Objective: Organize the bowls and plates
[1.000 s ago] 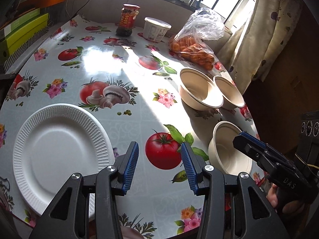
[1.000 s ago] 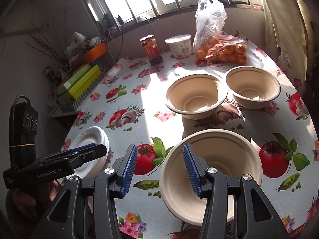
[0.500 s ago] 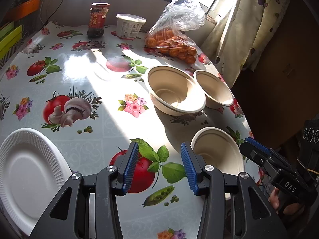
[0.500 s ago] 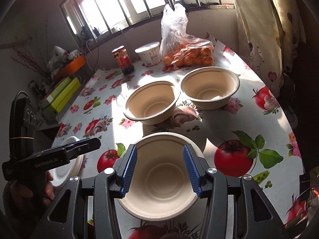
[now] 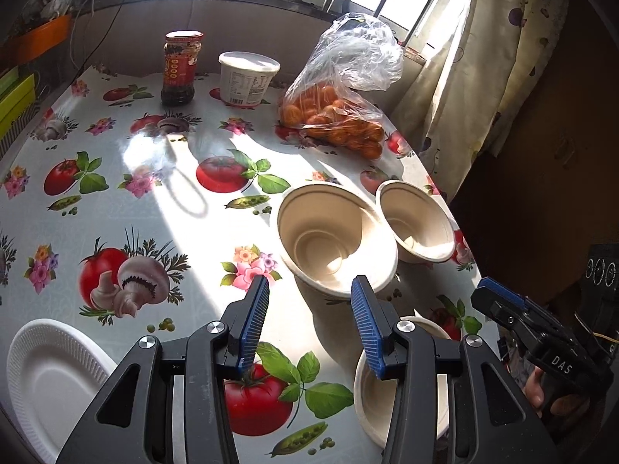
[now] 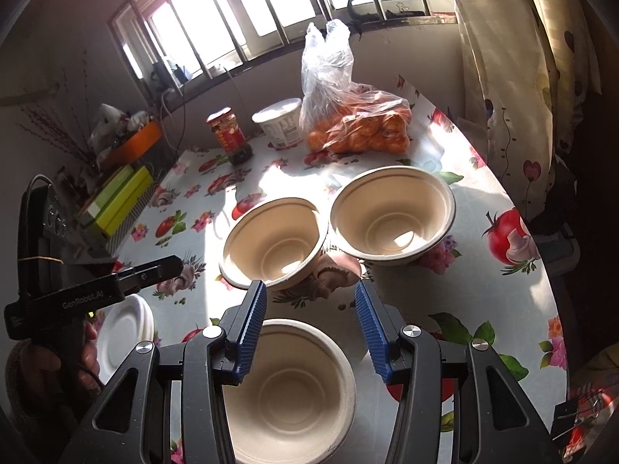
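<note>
- While both tools hang over the table, the left gripper (image 5: 309, 324) is wide open and holds nothing; its blue ridged pads (image 5: 253, 324) touch nothing.
- The right gripper (image 6: 309, 328) is wide open too, with nothing between its ridged blue fingers (image 6: 367, 328). It hangs above the near bowl (image 6: 294, 390), not touching it.
- Seen from the right wrist, the near bowl sits at 6 o'clock. It is round, cream, dull like pressed paper, with ring steps inside and a rolled rim.
- The middle bowl (image 6: 274, 247) is at the centre and the far bowl (image 6: 390, 216) at 1 o'clock. They look the same as the near one and sit just beside each other, rims nearly touching; I cannot tell if they touch.
- The white paper plate (image 5: 50, 379), round with a ridged edge, lies at 8 o'clock in the left view, well apart from the bowls.
- The tablecloth (image 5: 135, 208) is shiny, with tomatoes, mushrooms and flowers on it.
- At 12 o'clock stand a red-label jar (image 5: 180, 69), a white tub (image 5: 247, 77) and a crinkly clear bag of oranges (image 5: 336, 112).
</note>
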Action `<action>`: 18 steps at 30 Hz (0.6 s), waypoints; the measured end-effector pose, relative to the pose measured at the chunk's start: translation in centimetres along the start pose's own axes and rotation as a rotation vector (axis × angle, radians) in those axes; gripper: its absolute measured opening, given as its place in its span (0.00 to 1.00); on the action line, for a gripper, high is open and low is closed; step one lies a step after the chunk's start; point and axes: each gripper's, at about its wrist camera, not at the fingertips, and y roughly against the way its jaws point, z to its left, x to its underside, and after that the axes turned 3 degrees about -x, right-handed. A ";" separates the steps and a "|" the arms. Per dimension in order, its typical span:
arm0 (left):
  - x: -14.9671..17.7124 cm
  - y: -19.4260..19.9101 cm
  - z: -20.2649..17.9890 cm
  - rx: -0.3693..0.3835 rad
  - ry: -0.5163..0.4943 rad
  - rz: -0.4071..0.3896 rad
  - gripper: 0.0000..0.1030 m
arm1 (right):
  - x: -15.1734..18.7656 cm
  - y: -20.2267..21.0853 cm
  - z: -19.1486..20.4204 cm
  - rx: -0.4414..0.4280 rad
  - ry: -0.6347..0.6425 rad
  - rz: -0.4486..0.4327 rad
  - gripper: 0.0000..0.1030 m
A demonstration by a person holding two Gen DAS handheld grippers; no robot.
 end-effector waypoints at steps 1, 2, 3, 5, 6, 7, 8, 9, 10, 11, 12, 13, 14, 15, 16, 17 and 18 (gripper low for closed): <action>-0.4 -0.2 0.1 -0.001 0.008 -0.003 0.44 | -0.3 -0.3 -0.1 0.002 0.003 0.007 0.47; -0.8 -0.4 0.2 -0.004 0.016 -0.003 0.44 | -0.7 -0.6 -0.2 -0.004 0.009 0.012 0.46; -1.1 -0.7 0.2 -0.004 0.021 -0.002 0.44 | -0.9 -0.8 -0.3 -0.012 0.015 0.018 0.46; -1.5 -1.4 0.3 -0.003 0.026 0.007 0.44 | -1.4 -1.4 -0.4 -0.021 0.016 0.025 0.45; -1.6 -1.8 0.3 -0.008 0.027 0.013 0.44 | -1.6 -1.7 -0.5 -0.029 0.016 0.028 0.45; -1.8 -2.2 0.2 -0.013 0.024 0.019 0.44 | -1.8 -2.1 -0.6 -0.034 0.013 0.035 0.44; -1.8 -2.6 0.2 -0.017 0.023 0.025 0.44 | -1.9 -2.6 -0.7 -0.031 0.012 0.044 0.43; -1.9 -3.0 0.1 -0.022 0.018 0.029 0.44 | -2.0 -3.0 -0.7 -0.027 0.014 0.052 0.41; -2.0 -3.4 0.1 -0.032 0.012 0.034 0.44 | -2.1 -3.5 -0.8 -0.025 0.016 0.060 0.40; -1.9 -3.7 0.2 -0.039 0.012 0.038 0.44 | -2.2 -3.9 -0.8 -0.025 0.016 0.066 0.39; -1.9 -4.1 0.3 -0.043 0.010 0.041 0.44 | -2.2 -4.3 -0.9 -0.025 0.016 0.070 0.37; -1.9 -4.3 0.3 -0.053 0.007 0.046 0.44 | -2.3 -4.6 -1.0 -0.027 0.016 0.075 0.36; -1.9 -4.6 0.4 -0.075 0.002 0.048 0.44 | -2.3 -4.9 -1.0 -0.036 0.017 0.079 0.36; -1.8 -4.7 0.2 -0.099 -0.013 0.044 0.44 | -2.3 -5.2 -1.1 -0.051 0.020 0.084 0.35; -1.8 -4.8 0.2 -0.110 -0.024 0.039 0.44 | -2.3 -5.5 -1.1 -0.062 0.023 0.091 0.34; -1.9 -4.9 0.2 -0.109 -0.028 0.039 0.44 | -2.4 -5.9 -1.1 -0.065 0.027 0.099 0.33; -1.9 -5.0 0.2 -0.099 -0.027 0.040 0.44 | -2.5 -6.2 -1.0 -0.062 0.032 0.104 0.32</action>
